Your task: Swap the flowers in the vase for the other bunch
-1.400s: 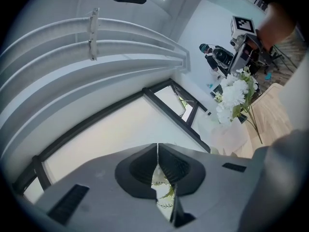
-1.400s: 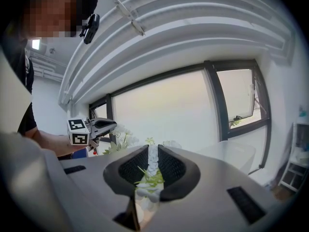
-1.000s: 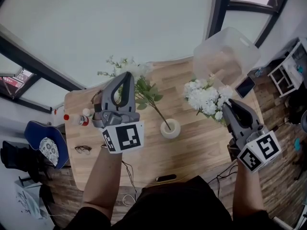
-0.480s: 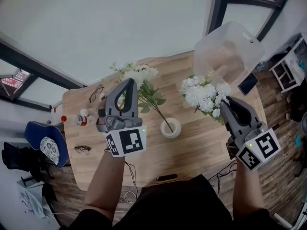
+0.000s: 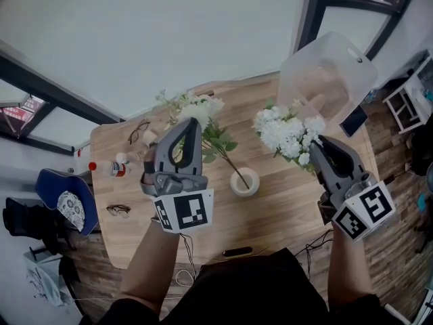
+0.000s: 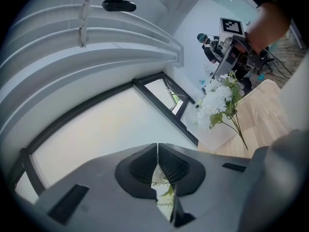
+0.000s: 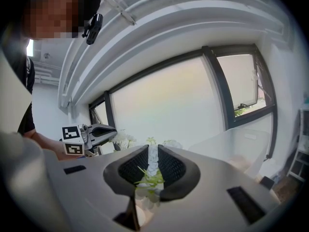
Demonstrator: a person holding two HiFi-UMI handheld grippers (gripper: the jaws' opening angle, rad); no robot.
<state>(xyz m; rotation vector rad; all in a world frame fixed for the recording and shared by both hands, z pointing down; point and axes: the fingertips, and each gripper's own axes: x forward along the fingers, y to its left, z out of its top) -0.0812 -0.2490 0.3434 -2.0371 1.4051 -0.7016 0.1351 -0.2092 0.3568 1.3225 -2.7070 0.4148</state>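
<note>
Near the middle of the table (image 5: 291, 205), the vase (image 5: 244, 182) stands upright. The vase bunch (image 5: 197, 107) rises on one thin stem that leans from the vase mouth up and to the left, with white heads and green leaves at its far end.

Left claw (image 5: 191, 122) hangs over those leaves, roughly level, tips pointing away from the person. In the left gripper view its tips are pressed together. A white head and leaf sprigs show through the slit behind the tips; a grip on them cannot be confirmed.

Right claw (image 5: 316, 142) is to the right of the vase, well apart from it, and pinches the second bunch (image 5: 287, 133). The right gripper view shows green sprigs and small white blooms clamped between the pads. The white heads of that bunch sit above the table, between the vase and a clear tub (image 5: 328, 70) at the far right edge.

At the left side of the table lie a bottle (image 5: 108, 168) and glasses (image 5: 138, 131). A dark flat object (image 5: 237, 251) lies at the near edge.
</note>
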